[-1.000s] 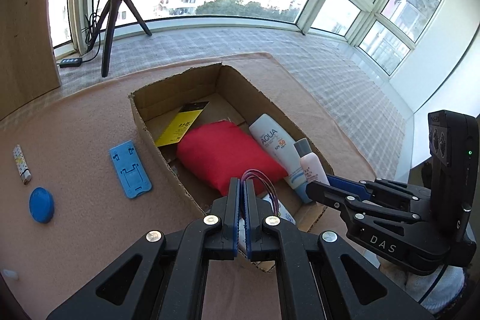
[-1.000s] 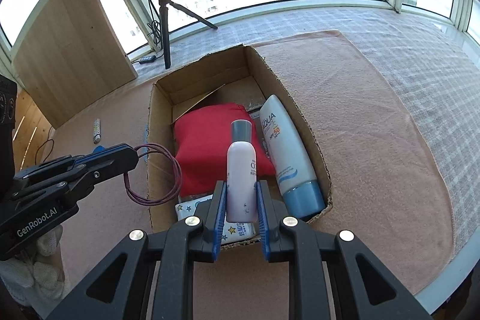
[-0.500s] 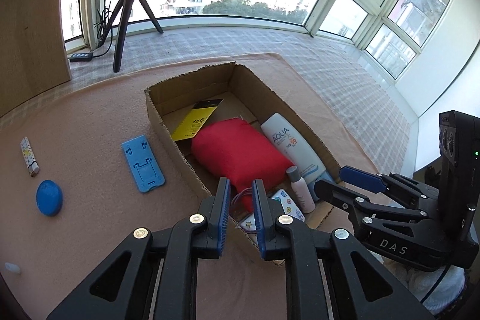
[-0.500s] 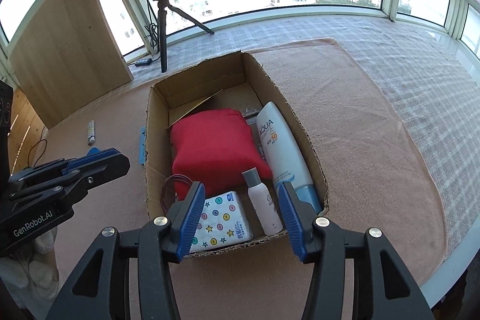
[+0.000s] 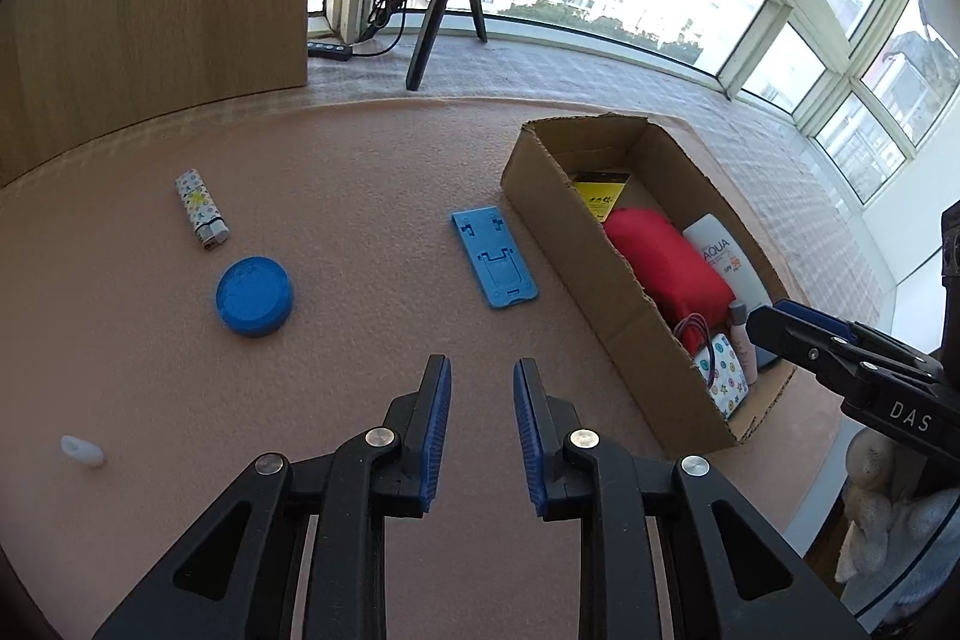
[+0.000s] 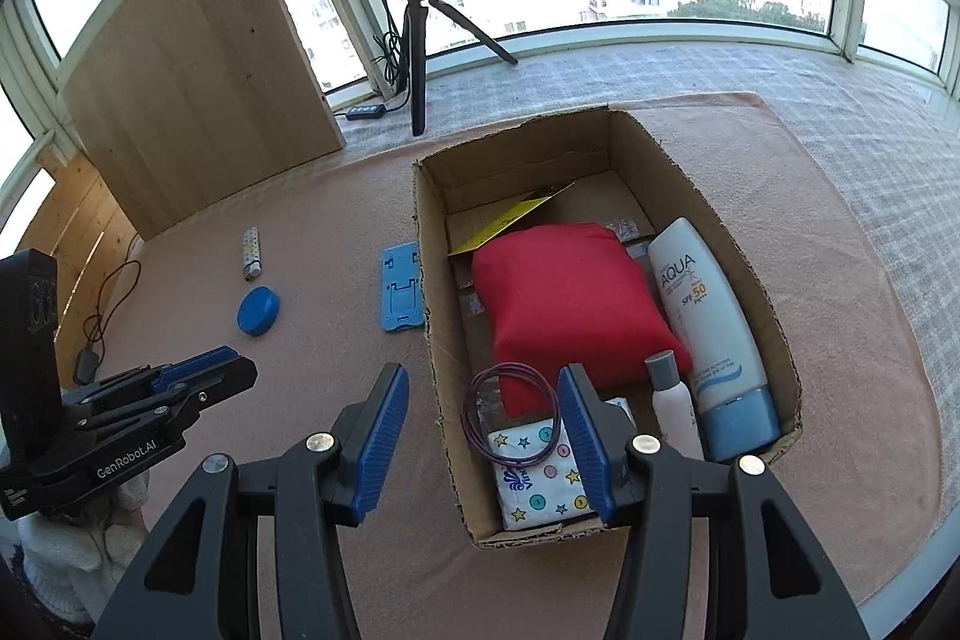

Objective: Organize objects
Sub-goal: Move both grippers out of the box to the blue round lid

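An open cardboard box [image 6: 744, 256] [image 5: 606, 274] holds a red pouch [image 6: 564, 292], an AQUA sunscreen tube [image 6: 708, 334], a small pale bottle [image 6: 675, 403], a star-patterned tissue pack [image 6: 540, 472] and a purple wire loop [image 6: 510, 415]. On the pink mat left of the box lie a blue phone stand [image 5: 493, 257] [image 6: 401, 287], a blue round lid [image 5: 254, 287] [image 6: 258, 310] and a patterned lighter [image 5: 201, 209] [image 6: 251, 252]. My left gripper [image 5: 480, 382] is open and empty over the mat. My right gripper [image 6: 483, 391] is open, empty, above the box's near left corner.
A ring light on a black tripod [image 6: 417, 40] stands by the window with a power strip [image 6: 365, 111] and cables. A wooden panel [image 6: 192, 88] leans at the back left. A small white cap [image 5: 81, 451] lies on the mat near the left edge. The mat ends close on the right.
Both grippers opened, dropping the wire loop and the small bottle into the box. The left gripper then swung left, out over the mat toward the blue stand and lid. The right pulled back slightly.
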A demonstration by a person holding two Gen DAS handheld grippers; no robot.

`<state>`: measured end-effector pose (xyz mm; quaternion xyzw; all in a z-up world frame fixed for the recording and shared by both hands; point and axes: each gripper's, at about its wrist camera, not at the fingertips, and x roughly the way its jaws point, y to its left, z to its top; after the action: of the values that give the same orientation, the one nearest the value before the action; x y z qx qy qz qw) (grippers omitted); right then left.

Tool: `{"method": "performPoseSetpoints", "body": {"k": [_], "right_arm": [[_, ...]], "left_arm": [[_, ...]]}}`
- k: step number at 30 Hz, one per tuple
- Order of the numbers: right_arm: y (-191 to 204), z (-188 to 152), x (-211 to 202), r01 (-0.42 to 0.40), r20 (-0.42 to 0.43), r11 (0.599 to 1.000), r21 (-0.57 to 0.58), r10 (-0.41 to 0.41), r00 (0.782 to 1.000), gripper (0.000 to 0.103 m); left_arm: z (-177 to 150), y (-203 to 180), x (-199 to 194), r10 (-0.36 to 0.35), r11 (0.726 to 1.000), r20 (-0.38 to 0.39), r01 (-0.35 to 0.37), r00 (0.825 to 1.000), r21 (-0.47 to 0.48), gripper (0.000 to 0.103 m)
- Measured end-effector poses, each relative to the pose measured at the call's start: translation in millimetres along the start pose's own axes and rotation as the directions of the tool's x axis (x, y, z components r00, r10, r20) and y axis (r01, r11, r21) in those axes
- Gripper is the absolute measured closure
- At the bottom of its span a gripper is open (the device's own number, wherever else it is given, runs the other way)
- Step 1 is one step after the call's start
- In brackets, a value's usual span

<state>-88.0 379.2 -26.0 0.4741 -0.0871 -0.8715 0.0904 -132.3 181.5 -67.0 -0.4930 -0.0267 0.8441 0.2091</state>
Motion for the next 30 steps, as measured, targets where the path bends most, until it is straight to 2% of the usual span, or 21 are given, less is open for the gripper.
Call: {"method": "performPoseSetpoints", "body": {"k": [6,12,20,30], "right_arm": [[47.5,12.3,18.6,-0.074,-0.024,0.995,-0.061,0.072,0.997,0.055],[96.1,24.9,52.5,-0.144,-0.078,0.983,-0.116,0.135,0.988,0.055],[135.4,33.5,112.6,-0.226,-0.193,0.969,-0.1,0.204,0.96,0.055],[149.8,46.0,171.2,-0.28,-0.29,0.96,-0.015,0.263,0.92,0.054]], "left_arm": [[-8.7,62.1,-9.5,0.062,0.995,0.013,-0.061,0.998,-0.082,0.064],[-9.9,104.0,-6.9,0.092,0.988,0.02,-0.089,0.996,-0.123,0.053],[-4.3,139.2,13.2,0.067,0.982,0.011,-0.064,0.998,-0.178,0.053],[9.0,144.0,42.2,0.059,0.99,-0.013,-0.06,0.998,-0.128,0.054]]}}
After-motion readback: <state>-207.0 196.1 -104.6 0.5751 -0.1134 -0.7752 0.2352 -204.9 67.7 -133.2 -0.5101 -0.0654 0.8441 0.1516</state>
